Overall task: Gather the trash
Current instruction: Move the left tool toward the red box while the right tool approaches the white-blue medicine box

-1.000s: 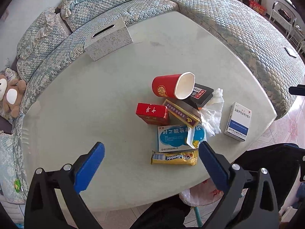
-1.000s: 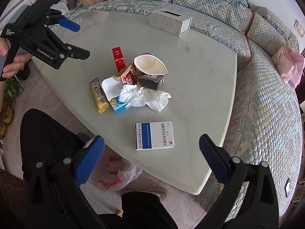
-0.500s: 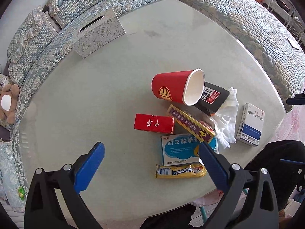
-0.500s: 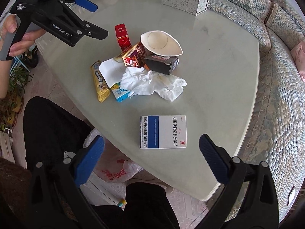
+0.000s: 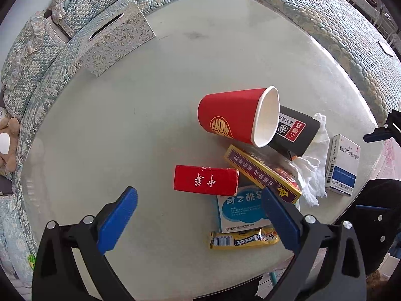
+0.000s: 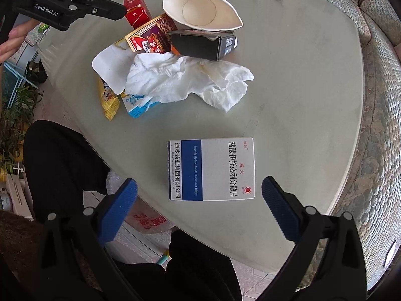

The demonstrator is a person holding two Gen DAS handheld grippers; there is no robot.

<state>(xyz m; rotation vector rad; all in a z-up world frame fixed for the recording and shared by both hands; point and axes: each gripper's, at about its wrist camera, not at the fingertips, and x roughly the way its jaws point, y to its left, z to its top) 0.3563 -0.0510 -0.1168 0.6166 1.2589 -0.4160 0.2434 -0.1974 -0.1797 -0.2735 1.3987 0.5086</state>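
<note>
A heap of trash lies on the pale table (image 5: 125, 125): a squashed red paper cup (image 5: 233, 120), a black box (image 5: 295, 135), a red box (image 5: 205, 180), a purple-and-gold box (image 5: 260, 170), a blue medicine box (image 5: 240, 208), a yellow snack wrapper (image 5: 243, 240) and a crumpled tissue (image 6: 190, 77). A white-and-blue medicine box (image 6: 213, 169) lies apart near the table edge. My left gripper (image 5: 199, 198) is open, hovering just short of the red box. My right gripper (image 6: 199, 193) is open, with the white-and-blue box lying just ahead between its fingers.
A patterned silver tissue box (image 5: 117, 40) stands at the table's far side. A quilted sofa (image 5: 313, 17) curves around the table. A plastic bag (image 6: 147, 223) hangs below the near table edge, beside a person's dark-clothed legs (image 6: 62, 165). A soft toy (image 5: 7, 140) lies at the left.
Both grippers have moved in closer to the table. The left one has neared the red box; the right one has closed in on the white-and-blue medicine box. Nothing on the table has shifted.
</note>
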